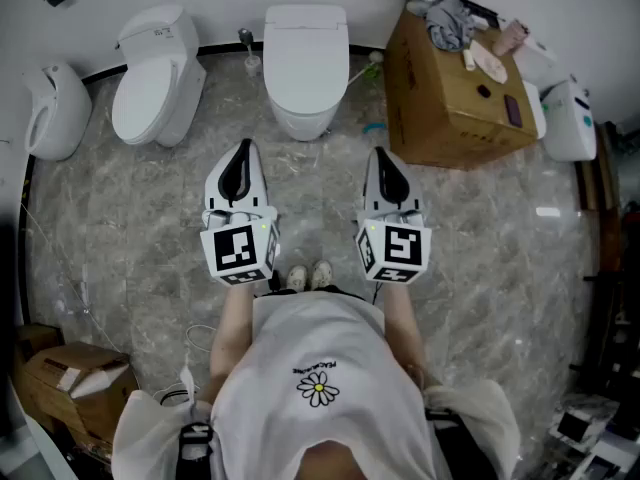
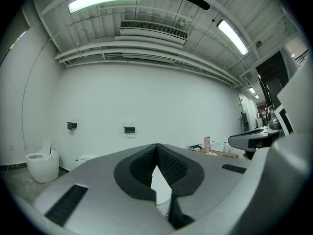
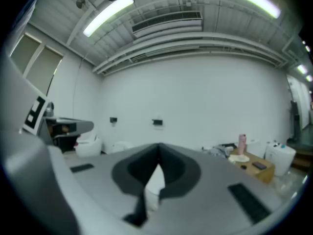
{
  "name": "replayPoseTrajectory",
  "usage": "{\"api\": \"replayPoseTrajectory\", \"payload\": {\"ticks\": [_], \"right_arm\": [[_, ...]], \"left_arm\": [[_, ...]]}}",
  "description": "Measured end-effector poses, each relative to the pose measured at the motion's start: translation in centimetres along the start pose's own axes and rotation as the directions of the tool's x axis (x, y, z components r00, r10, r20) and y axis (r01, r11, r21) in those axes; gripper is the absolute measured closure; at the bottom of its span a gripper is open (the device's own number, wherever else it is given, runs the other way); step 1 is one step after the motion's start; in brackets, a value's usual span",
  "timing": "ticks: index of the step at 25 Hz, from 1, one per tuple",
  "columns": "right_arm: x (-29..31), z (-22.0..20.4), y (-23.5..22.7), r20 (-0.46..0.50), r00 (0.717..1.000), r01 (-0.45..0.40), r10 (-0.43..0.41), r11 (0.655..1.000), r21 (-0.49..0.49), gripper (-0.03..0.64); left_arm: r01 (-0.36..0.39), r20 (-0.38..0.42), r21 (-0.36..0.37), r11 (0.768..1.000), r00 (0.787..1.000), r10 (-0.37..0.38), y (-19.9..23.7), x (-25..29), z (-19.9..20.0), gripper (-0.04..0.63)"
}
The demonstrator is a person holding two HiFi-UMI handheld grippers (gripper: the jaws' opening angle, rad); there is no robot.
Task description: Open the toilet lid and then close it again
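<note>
A white toilet [image 1: 305, 63] with its lid down stands against the far wall, straight ahead of me. My left gripper [image 1: 241, 158] and right gripper [image 1: 385, 163] are held level side by side, short of the toilet and touching nothing. Both are shut with nothing between the pads. In the left gripper view the left gripper [image 2: 157, 146] has its jaw tips meeting, and a sliver of the white toilet [image 2: 159, 185] shows below them. The right gripper [image 3: 159, 156] in its own view is closed the same way over the toilet [image 3: 155, 187].
A second white toilet [image 1: 155, 78] and a white urinal [image 1: 55, 108] stand to the left. A big cardboard box [image 1: 450, 88] with loose items on top sits right of the toilet, with a white unit [image 1: 568, 118] beyond it. Another carton [image 1: 70, 383] lies at lower left on the marble floor.
</note>
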State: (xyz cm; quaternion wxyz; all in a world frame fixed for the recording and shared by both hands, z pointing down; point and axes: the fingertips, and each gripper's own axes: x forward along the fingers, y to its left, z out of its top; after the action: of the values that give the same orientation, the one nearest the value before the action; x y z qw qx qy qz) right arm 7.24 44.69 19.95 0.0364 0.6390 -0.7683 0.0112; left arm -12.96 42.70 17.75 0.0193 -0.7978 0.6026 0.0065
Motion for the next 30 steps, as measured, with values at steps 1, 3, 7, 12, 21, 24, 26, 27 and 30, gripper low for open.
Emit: {"api": "replayPoseTrajectory", "payload": {"ticks": [1, 3, 7, 12, 21, 24, 26, 27, 30], "right_arm": [[0.0, 0.0, -0.1, 0.001, 1.0, -0.002, 0.002, 1.0, -0.004, 0.588], [0.1, 0.0, -0.4, 0.002, 1.0, -0.007, 0.007, 1.0, -0.01, 0.588], [0.4, 0.0, -1.1, 0.001, 1.0, -0.018, 0.018, 1.0, -0.017, 0.588], [0.4, -0.4, -1.4, 0.005, 0.999, -0.052, 0.052, 0.999, -0.01, 0.588], [0.1, -2.4, -3.4, -0.005, 0.996, -0.092, 0.092, 0.996, 0.006, 0.586], [0.6, -3.6, -3.7, -0.023, 0.995, -0.097, 0.097, 0.995, 0.033, 0.586], [1.0, -4.2, -3.5, -0.038, 0.992, -0.116, 0.117, 0.993, 0.026, 0.586], [1.5, -4.3, -3.6, -0.043, 0.992, -0.118, 0.119, 0.993, 0.013, 0.586], [3.8, -4.2, -4.7, -0.032, 0.994, -0.104, 0.105, 0.994, 0.01, 0.586]], "left_arm": [[0.0, -0.001, 0.002, 1.0, 1.0, 0.0, -0.2, 0.1, 0.0, 0.569], [0.0, -0.004, 0.005, 1.0, 1.0, 0.0, -0.6, 0.3, -0.1, 0.569], [0.003, -0.008, 0.012, 1.0, 1.0, -0.003, -1.4, 0.7, -0.1, 0.569], [-0.008, -0.014, 0.018, 1.0, 1.0, 0.009, -1.7, 0.7, -0.5, 0.569], [-0.063, -0.009, 0.037, 0.997, 0.998, 0.063, -1.8, 1.0, -1.6, 0.569], [-0.088, -0.025, 0.031, 0.996, 0.996, 0.088, -1.3, 1.2, -2.7, 0.569], [-0.107, -0.035, 0.016, 0.994, 0.994, 0.108, -0.7, 1.6, -3.3, 0.569], [-0.114, -0.034, 0.012, 0.993, 0.993, 0.114, -0.3, 2.2, -3.4, 0.569], [-0.116, -0.015, 0.007, 0.993, 0.993, 0.116, 0.4, 4.8, -3.4, 0.569]]}}
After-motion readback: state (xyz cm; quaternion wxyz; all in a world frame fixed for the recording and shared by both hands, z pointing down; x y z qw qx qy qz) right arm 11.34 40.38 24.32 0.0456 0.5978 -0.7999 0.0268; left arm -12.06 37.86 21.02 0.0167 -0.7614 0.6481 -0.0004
